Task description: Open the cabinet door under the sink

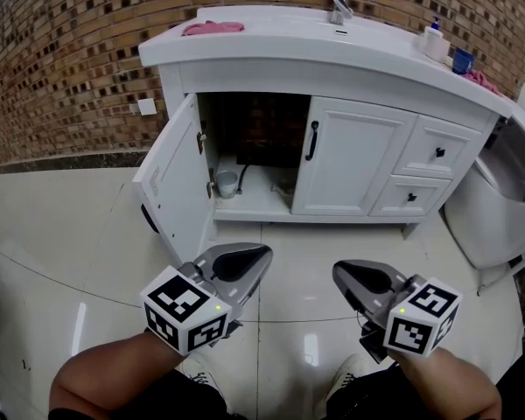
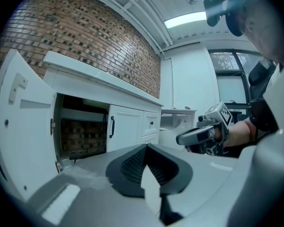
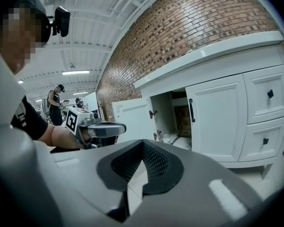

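Your left gripper [image 1: 261,254] is held low over the glossy pale tile floor [image 1: 61,234] with its jaws closed tip to tip and nothing between them. Your right gripper [image 1: 339,274], just beside it, looks the same: tips together and empty. Both point toward the white vanity cabinet [image 1: 245,208] against the brown brick wall [image 1: 70,51], and both are well apart from it, touching nothing. The white left-hand cabinet door [image 1: 171,182] under the sink stands swung wide out to the left, so the dark inside is exposed. A small pale cup [image 1: 227,183] sits on the cabinet floor near the hinge side. The white right-hand door [image 1: 354,160] is shut, its black bar handle [image 1: 311,141] upright along its left edge, and two white drawers [image 1: 437,151] are stacked to its right, both closed. On the white countertop [image 1: 271,46] above are a chrome faucet [image 1: 339,7], a crumpled pink cloth [image 1: 212,28] at the left end, and a white pump bottle [image 1: 433,38] next to a blue cup [image 1: 462,60] at the right end.
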A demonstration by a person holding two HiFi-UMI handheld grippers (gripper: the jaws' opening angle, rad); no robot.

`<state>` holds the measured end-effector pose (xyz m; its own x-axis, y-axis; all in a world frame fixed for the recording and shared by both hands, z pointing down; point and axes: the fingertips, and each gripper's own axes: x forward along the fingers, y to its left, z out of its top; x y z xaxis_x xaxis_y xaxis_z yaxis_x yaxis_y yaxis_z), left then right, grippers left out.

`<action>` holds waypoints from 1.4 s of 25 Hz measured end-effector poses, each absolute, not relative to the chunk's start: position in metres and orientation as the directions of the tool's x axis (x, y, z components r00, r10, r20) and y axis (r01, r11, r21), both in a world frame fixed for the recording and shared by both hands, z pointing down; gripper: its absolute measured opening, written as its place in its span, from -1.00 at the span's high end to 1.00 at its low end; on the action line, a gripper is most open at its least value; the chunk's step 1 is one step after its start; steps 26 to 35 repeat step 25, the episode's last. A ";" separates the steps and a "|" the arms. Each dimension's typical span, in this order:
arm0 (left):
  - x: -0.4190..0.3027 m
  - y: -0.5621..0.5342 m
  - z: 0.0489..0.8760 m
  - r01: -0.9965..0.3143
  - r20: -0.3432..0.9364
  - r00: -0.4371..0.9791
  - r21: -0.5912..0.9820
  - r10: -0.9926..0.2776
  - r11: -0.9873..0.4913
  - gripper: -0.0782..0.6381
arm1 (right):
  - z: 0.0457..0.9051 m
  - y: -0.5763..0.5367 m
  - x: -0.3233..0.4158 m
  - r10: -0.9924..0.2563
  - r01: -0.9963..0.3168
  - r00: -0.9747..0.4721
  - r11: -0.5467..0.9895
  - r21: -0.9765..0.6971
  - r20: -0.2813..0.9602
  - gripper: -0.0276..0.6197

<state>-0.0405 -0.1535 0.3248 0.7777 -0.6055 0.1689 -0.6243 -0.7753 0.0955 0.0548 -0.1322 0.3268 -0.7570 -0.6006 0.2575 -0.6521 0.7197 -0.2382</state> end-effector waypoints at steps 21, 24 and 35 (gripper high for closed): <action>-0.053 -0.160 0.321 -0.642 0.155 0.765 0.103 -0.625 -0.760 0.76 | 0.329 -0.133 0.048 -0.580 -0.638 -0.768 0.727 -0.253 0.270 0.91; -0.054 -0.161 0.321 -0.642 0.154 0.765 0.103 -0.625 -0.760 0.76 | 0.330 -0.133 0.047 -0.579 -0.639 -0.768 0.727 -0.252 0.276 0.90; -0.054 -0.161 0.321 -0.641 0.154 0.765 0.103 -0.625 -0.760 0.76 | 0.331 -0.133 0.047 -0.578 -0.638 -0.768 0.727 -0.253 0.276 0.91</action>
